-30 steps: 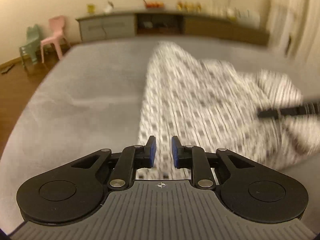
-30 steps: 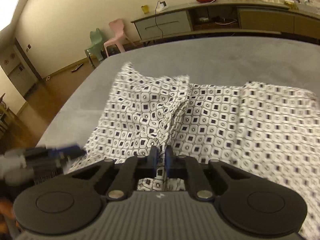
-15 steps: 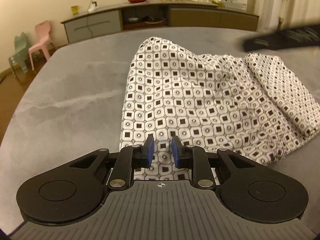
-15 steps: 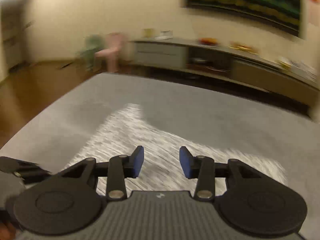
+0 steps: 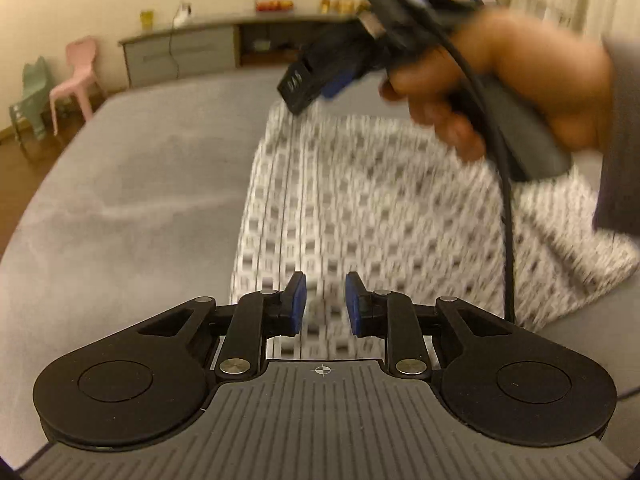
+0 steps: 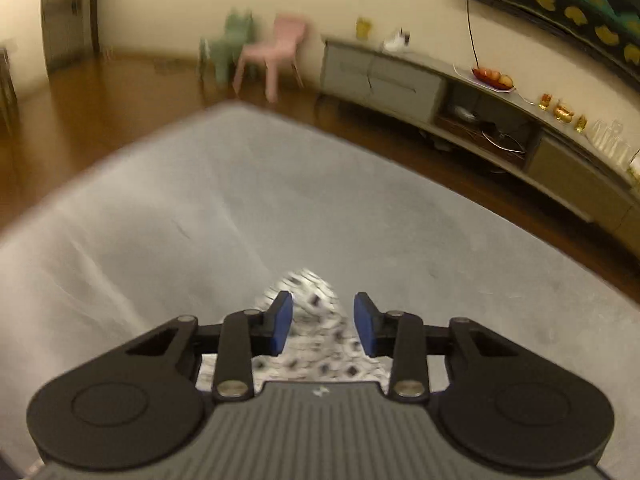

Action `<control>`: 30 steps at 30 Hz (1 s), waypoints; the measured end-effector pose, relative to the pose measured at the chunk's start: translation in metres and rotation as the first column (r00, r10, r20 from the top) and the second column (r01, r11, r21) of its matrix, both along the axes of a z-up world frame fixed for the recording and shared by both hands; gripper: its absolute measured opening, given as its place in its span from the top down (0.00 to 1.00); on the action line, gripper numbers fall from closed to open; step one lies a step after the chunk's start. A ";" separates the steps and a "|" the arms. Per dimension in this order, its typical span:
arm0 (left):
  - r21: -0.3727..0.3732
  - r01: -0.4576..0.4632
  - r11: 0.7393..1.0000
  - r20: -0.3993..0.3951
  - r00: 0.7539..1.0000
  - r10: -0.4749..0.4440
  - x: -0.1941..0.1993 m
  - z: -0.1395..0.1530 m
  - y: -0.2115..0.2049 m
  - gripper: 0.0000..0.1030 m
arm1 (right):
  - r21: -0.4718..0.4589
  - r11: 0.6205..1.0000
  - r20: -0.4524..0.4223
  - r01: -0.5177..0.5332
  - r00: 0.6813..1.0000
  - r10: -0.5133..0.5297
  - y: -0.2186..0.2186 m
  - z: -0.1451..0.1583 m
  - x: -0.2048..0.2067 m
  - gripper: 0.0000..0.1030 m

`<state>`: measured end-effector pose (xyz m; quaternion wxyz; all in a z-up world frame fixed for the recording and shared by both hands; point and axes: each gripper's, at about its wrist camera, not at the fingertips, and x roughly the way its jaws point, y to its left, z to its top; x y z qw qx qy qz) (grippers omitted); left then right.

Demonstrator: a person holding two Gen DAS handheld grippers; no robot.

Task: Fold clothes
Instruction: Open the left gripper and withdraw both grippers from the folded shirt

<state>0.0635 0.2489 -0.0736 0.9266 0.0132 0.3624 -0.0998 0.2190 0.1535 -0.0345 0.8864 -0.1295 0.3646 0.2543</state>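
The black-and-white patterned garment (image 5: pixel 380 200) lies spread on the grey worktop (image 5: pixel 132 184), directly ahead of the left tool (image 5: pixel 323 300), whose pads have just been parting slightly, gripping nothing. The right tool (image 6: pixel 323 322), held in a hand (image 5: pixel 500 80), hangs over the garment's far corner (image 6: pixel 310 292), pads apart after just narrowing a little, nothing between them

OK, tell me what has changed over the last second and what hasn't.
The right gripper let go of the patterned garment, its jaws now parted, and swung across it toward the far corner. The left gripper has just been opening, cloth between its pads unpinched. The garment stays half-folded on the grey table.
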 end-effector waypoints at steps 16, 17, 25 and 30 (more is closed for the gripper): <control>0.038 0.229 0.973 0.042 0.972 -0.230 -0.001 0.017 -0.123 0.83 | 0.087 0.983 -0.088 0.162 0.984 -0.155 -0.255 0.034 -0.105 0.52; 0.073 0.245 0.967 0.037 0.968 -0.248 -0.002 0.011 -0.139 0.82 | 0.067 0.987 -0.092 0.147 0.986 -0.140 -0.263 0.021 -0.121 0.52; 0.192 0.095 0.977 -0.008 0.995 -0.095 0.027 -0.018 -0.163 0.82 | -0.009 0.999 -0.127 0.033 0.991 -0.034 -0.248 -0.023 -0.174 0.51; 0.029 0.137 0.990 0.079 0.987 -0.139 0.030 0.019 -0.153 0.79 | 0.045 0.999 -0.144 0.028 0.989 -0.021 -0.265 -0.020 -0.185 0.50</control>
